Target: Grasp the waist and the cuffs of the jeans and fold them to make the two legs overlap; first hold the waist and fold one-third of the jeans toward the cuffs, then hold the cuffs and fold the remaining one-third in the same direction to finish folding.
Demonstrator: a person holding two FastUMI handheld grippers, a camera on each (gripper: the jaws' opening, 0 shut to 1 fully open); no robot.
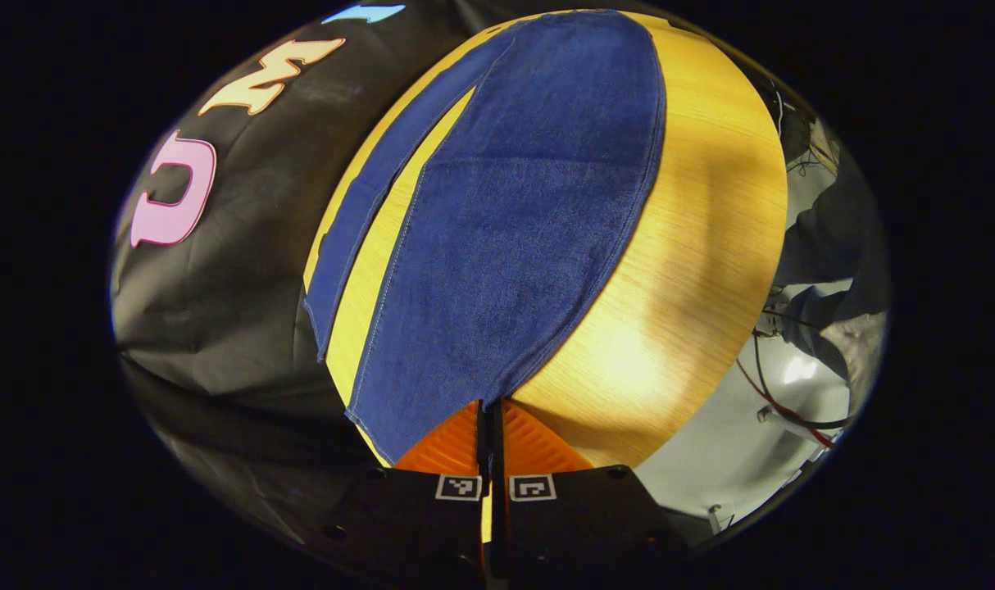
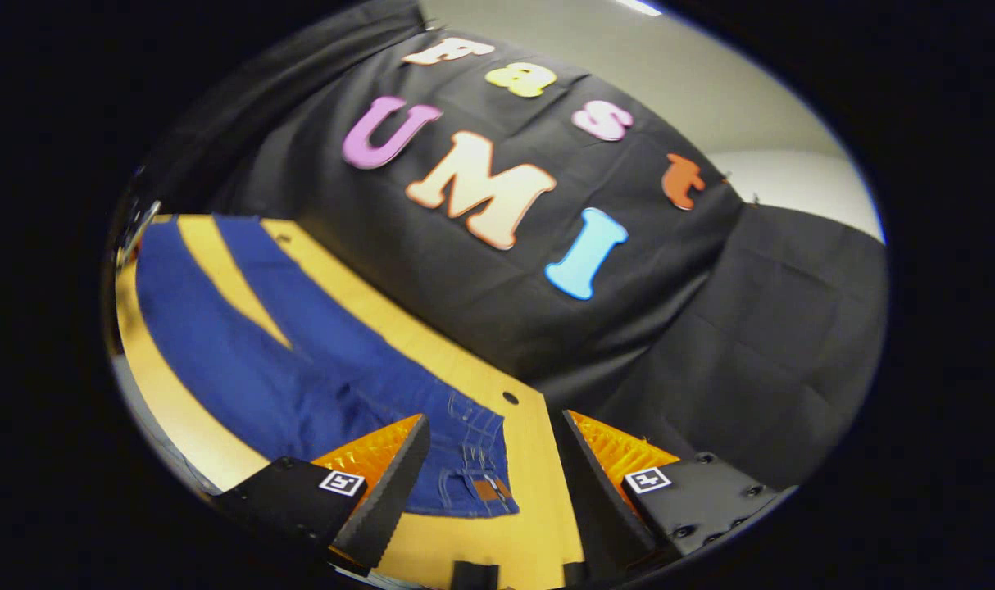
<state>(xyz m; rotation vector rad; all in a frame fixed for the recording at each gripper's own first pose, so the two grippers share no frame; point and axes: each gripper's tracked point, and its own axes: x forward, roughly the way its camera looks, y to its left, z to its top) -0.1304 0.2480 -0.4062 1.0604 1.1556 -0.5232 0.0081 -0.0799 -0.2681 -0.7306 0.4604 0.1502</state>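
My left gripper (image 1: 491, 422) was clamped on a jeans (image 1: 514, 213) cuff; my right gripper (image 2: 491, 459) hung wide above the waist (image 2: 477, 467). The 2 legs lay apart on the table (image 1: 694, 246), so I judged no fold done.

Bare table (image 1: 694, 246) beside jeans (image 1: 514, 229)

Jeans (image 1: 514, 229): deep blue denim, pale stitching down the seams; brown patch at the waist (image 2: 488, 489). Table (image 1: 694, 246): yellow-tan wood grain, faint straight lines. Booth wall (image 2: 711, 328): black cloth. Red and black cables (image 1: 780, 406) against pale grey floor (image 1: 735, 459).
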